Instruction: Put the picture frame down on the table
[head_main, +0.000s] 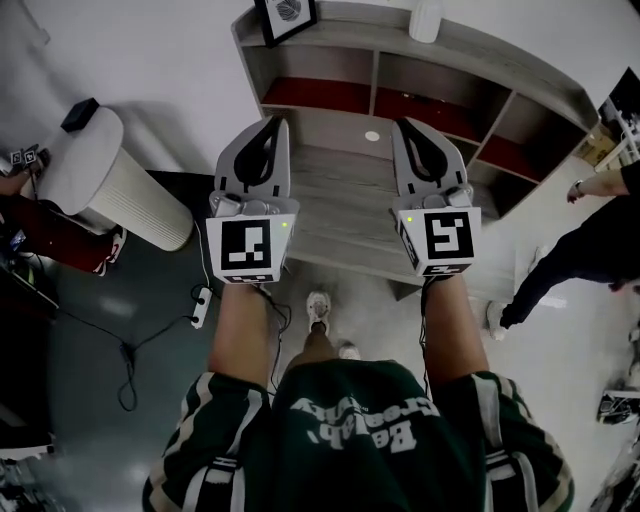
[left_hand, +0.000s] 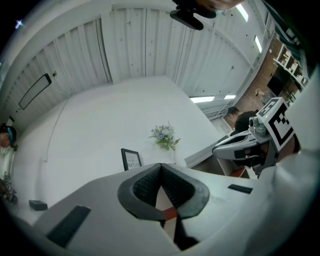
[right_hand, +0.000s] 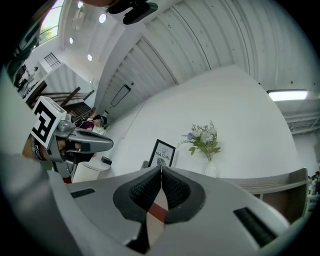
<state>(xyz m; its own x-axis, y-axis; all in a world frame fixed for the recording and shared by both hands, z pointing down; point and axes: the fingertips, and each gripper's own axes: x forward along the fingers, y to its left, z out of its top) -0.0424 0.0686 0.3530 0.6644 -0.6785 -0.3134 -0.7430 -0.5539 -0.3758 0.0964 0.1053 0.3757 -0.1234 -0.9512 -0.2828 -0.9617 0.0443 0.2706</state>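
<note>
The black picture frame (head_main: 285, 18) stands upright on the top of a grey wooden shelf unit (head_main: 500, 60), by the white wall. It shows small ahead of the left gripper's tips in the left gripper view (left_hand: 131, 159) and just above the jaws in the right gripper view (right_hand: 162, 153). Both grippers are held side by side, pointing at the unit and well short of the frame. My left gripper (head_main: 272, 125) is shut with nothing in it. Its pads (left_hand: 145, 185) meet at the tip. My right gripper (head_main: 405, 125) is shut and empty too.
A white vase of flowers (right_hand: 205, 142) stands to the right of the frame. The unit's lower wooden step (head_main: 340, 200) lies between the grippers. A white ribbed cylinder (head_main: 125, 195) and a power strip (head_main: 201, 306) are on the floor at the left. A person (head_main: 585, 245) stands at the right.
</note>
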